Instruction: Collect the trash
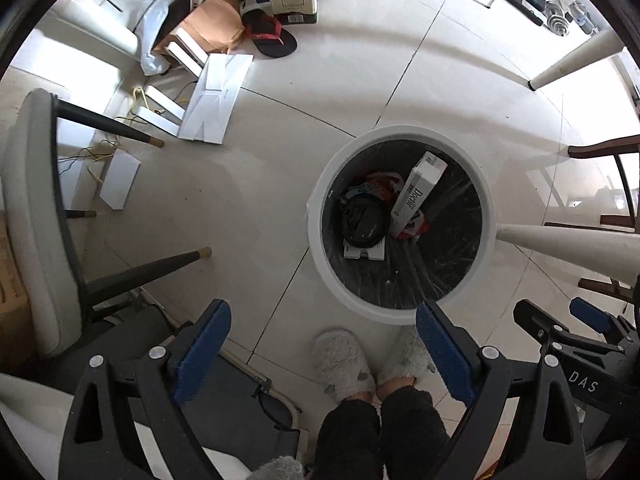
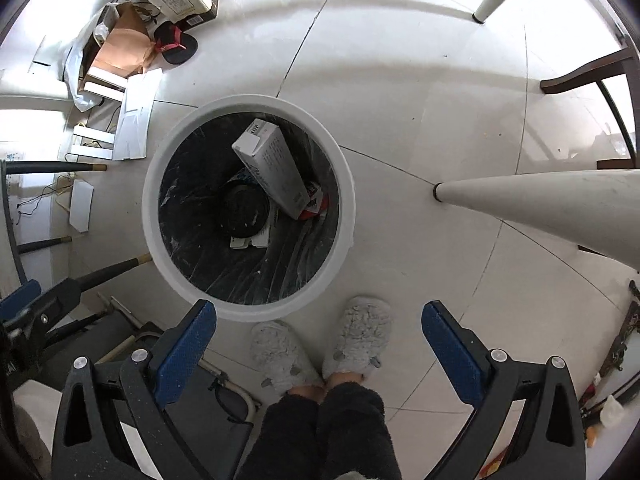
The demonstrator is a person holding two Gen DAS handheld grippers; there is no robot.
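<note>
Both grippers' fingers (image 1: 204, 344) (image 2: 186, 346) gape empty over tiled floor (image 2: 420, 100), bin (image 1: 490, 200).

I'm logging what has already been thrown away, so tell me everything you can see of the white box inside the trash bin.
The white box is a long rectangular carton, cardboard by its look, with dark print on its side. It appears closed and undamaged. It leans tilted inside the bin, upper end near the black liner, lower end resting on red-and-white wrappers beside a round black lid. Neither tool touches it.

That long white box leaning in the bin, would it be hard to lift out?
The white box looks like thin, probably light cardboard. Propped on other trash, it may slide when nudged. A hard squeeze could crush it.
</note>
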